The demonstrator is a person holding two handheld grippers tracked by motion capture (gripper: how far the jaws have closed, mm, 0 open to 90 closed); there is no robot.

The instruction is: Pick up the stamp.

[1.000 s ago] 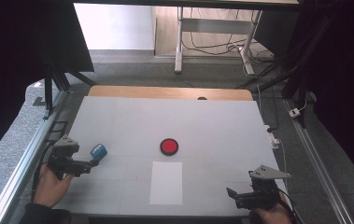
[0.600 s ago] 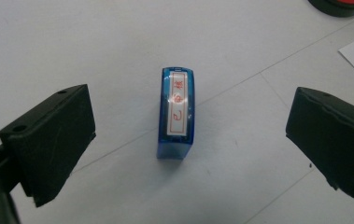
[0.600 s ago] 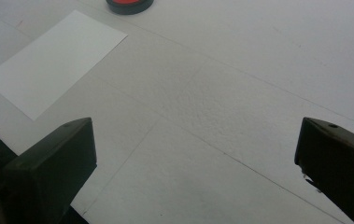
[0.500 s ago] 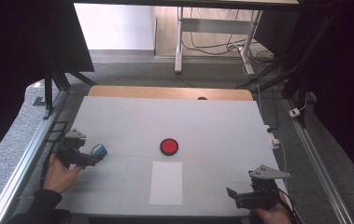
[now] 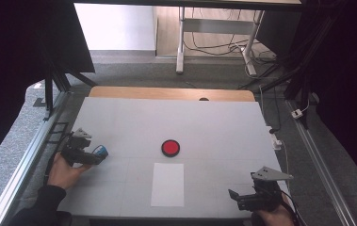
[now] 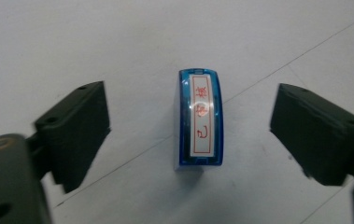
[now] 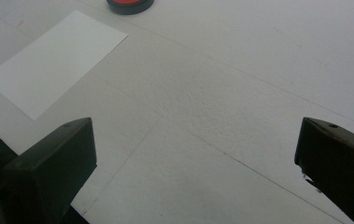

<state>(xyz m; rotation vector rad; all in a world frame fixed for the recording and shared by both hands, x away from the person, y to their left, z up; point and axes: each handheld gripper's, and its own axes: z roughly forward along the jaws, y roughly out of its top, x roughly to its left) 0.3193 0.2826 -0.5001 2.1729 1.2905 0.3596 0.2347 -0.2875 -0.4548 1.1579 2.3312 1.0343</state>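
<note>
At the near edge of the grey table (image 5: 214, 122), the right gripper (image 5: 236, 197) rests low in the person's hand, its fingers (image 7: 48, 168) spread wide with nothing but bare tabletop between them; just ahead of it lies a white sheet of paper (image 5: 167, 184), flat and untouched, and beyond the sheet a round red ink pad (image 5: 170, 147) sits near the table's middle; over at the left side, the left gripper (image 5: 101, 157) is brought up to a small blue stamp (image 6: 199, 120), which lies on the table with its white, red-lettered label facing up; the left gripper view shows the stamp squarely between the two fingers (image 6: 74, 130), clear space on either side, so that the pads do not yet press on it, though the jaws have just been closing around it; the step in hand looks to be the pick-up of the stamp, with the approach made and the squeeze begun but no hold yet secured; the next move calls for the fingers to come in evenly on the stamp's two long sides, keeping it centred so that it does not twist or skid across the smooth surface, then for a clean lift; judging by the layout, the ink pad and the sheet would be the likely stops after that, both well apart from the stamp and to its right in the high view.
</note>
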